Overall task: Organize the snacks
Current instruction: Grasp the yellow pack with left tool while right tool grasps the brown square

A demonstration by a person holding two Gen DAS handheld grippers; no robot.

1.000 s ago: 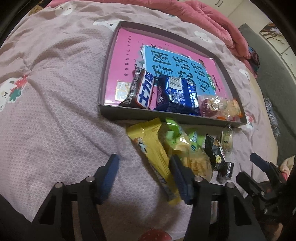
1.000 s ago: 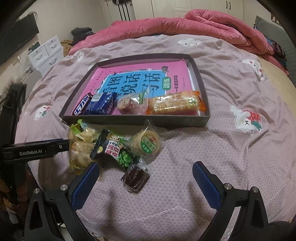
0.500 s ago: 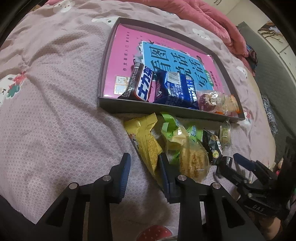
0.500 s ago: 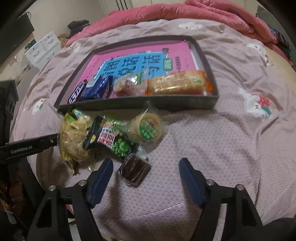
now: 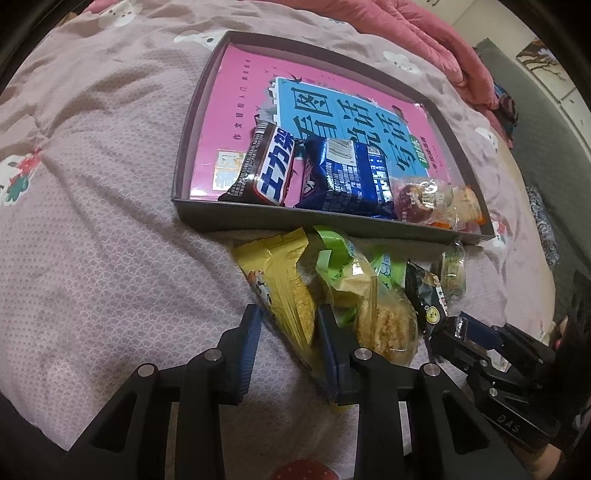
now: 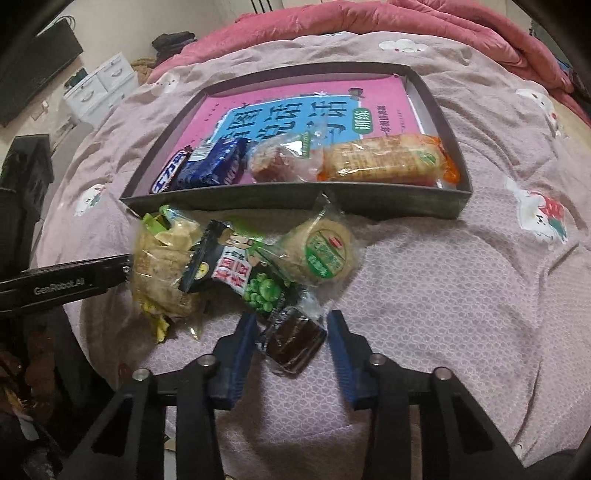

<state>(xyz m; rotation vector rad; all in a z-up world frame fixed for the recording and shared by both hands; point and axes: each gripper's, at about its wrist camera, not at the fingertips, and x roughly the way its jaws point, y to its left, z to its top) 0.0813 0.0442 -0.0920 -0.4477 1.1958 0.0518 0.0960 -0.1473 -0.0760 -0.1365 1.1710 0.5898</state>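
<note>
A dark tray (image 5: 332, 226) (image 6: 295, 199) on the bed holds a pink book (image 5: 236, 122) and several snacks along its near wall: a chocolate bar (image 5: 273, 170), a blue packet (image 5: 351, 177), a reddish cake (image 6: 273, 162) and a long orange pack (image 6: 384, 160). Loose snacks lie in front of it. My left gripper (image 5: 290, 326) is shut on the yellow packet (image 5: 284, 291). My right gripper (image 6: 293, 330) points down, its jaws closing, with the pads at the edges of the small brown snack (image 6: 295, 341). A green pea packet (image 6: 251, 280), a round cake (image 6: 321, 251) and a clear cracker bag (image 6: 159, 266) lie beside it.
The bed has a mauve patterned cover (image 5: 92, 240) and a pink quilt (image 6: 406, 22) bunched at the far end. White drawers (image 6: 99, 85) and dark furniture (image 6: 22, 184) stand left of the bed. Bare cover stretches to the right of the loose snacks (image 6: 443, 295).
Both grippers have narrowed from wide open: the left closed onto the yellow packet, and the right closed in around the brown snack while tipping down toward it.
</note>
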